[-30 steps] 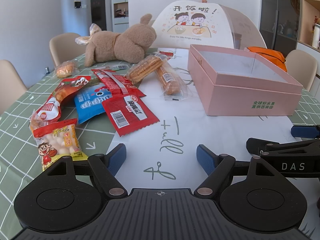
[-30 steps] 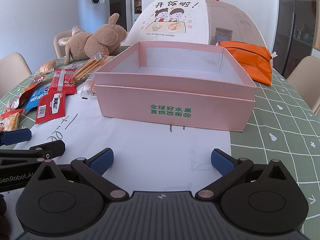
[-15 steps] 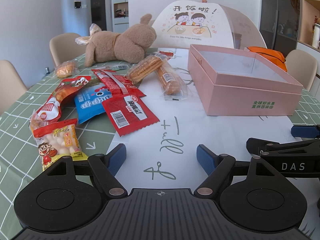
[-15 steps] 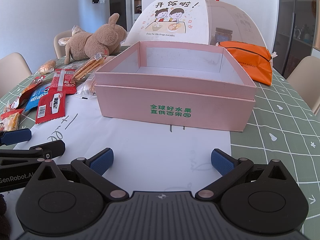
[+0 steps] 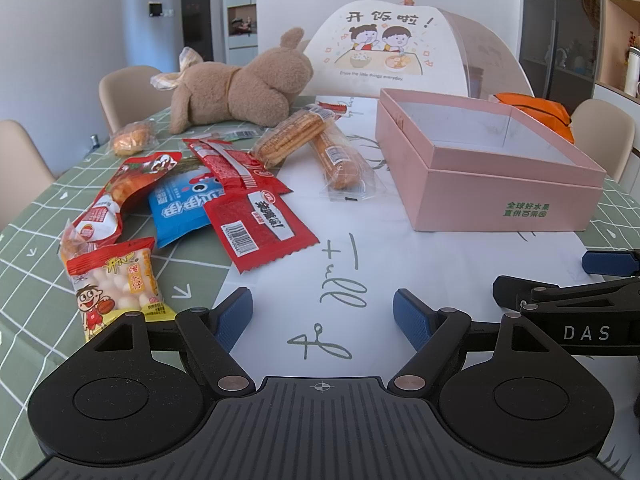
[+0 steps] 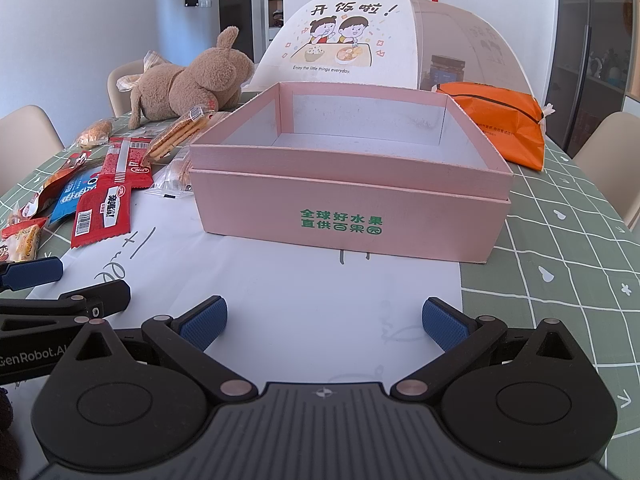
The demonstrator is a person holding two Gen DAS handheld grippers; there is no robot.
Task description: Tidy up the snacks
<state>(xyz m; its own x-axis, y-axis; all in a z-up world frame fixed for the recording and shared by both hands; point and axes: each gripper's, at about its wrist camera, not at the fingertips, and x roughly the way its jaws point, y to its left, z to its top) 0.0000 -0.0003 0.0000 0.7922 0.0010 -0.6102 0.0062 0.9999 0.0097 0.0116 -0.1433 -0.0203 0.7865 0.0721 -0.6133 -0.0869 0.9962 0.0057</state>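
Several snack packets lie on the table's left side: a red packet (image 5: 260,228), a blue packet (image 5: 180,208), a yellow-red puff bag (image 5: 116,280), two wrapped pastries (image 5: 288,138) and a small bun (image 5: 130,142). An open, empty pink box (image 5: 504,200) stands to their right; it also fills the middle of the right wrist view (image 6: 344,216). My left gripper (image 5: 322,314) is open and empty over the white paper, near the red packet. My right gripper (image 6: 324,322) is open and empty in front of the box.
A brown plush toy (image 5: 244,90) lies behind the snacks. A domed food cover (image 6: 384,40) stands at the back. An orange bag (image 6: 500,128) lies right of the box. Beige chairs (image 5: 132,92) ring the green checked tablecloth (image 6: 560,264).
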